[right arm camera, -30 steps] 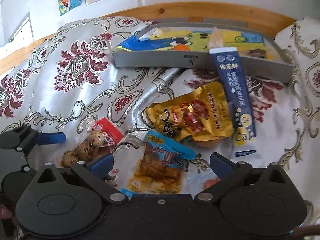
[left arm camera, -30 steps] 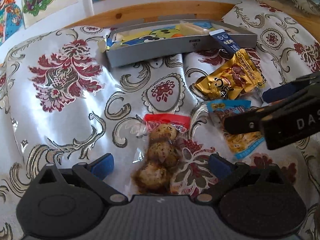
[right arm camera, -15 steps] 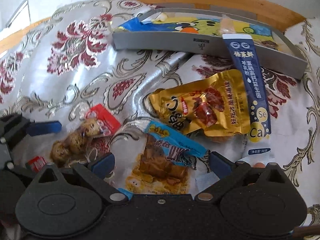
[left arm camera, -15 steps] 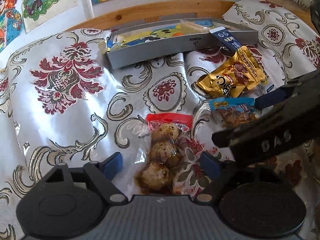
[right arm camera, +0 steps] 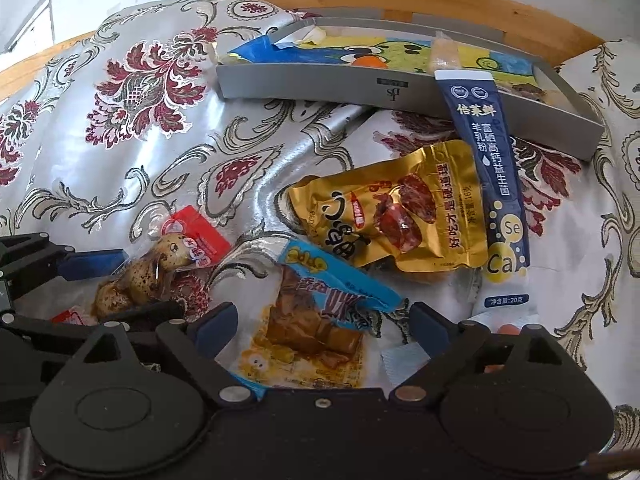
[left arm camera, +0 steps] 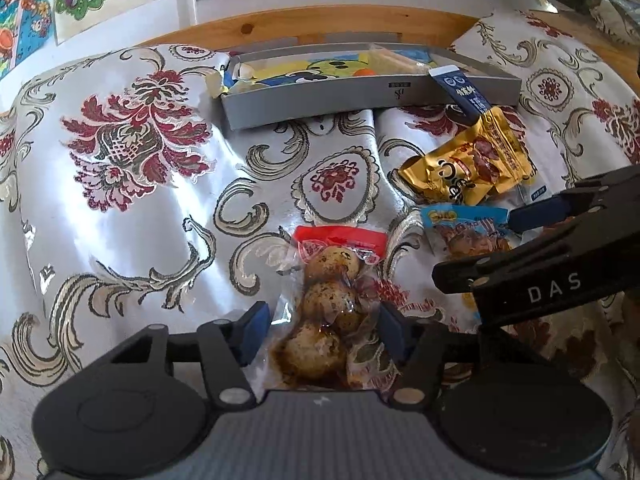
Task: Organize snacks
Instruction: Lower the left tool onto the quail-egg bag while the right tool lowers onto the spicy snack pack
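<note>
We are holding the left gripper (left arm camera: pixel 325 330) low over the egg packet (left arm camera: pixel 326 312), its blue fingers (left arm camera: pixel 253 330) standing apart on either side of the clear wrapper and not pressing it. We are holding the right gripper (right arm camera: pixel 322 330) wide as well, straddling the near end of the blue tofu packet (right arm camera: pixel 316 320); nothing is being squeezed there either.

Beyond both grippers, the grey tray (right arm camera: pixel 304 90) is sitting at the far side of the worktop, against a wooden edge. It is already carrying a cartoon-printed packet (right arm camera: pixel 404 58) in yellow, green and blue that is filling most of its floor, a pale narrow stick (right arm camera: pixel 444 54) leaning toward its right half, and something dark in the far right corner that we cannot make out. The navy sachet (right arm camera: pixel 490 168) is lying with its top end propped on the tray's front wall and the rest trailing down onto the cloth.

The egg packet is showing three speckled brown eggs in dark sauce under a red header strip. The tofu packet is showing brown chunks through a window below a blue band. The gold packet (right arm camera: pixel 396 210), crinkled and printed with red meat pieces, is lying between the tofu packet and the tray, its right edge touching the navy sachet. All are resting on a silvery tablecloth (left arm camera: pixel 132 208) patterned with red flowers.
</note>
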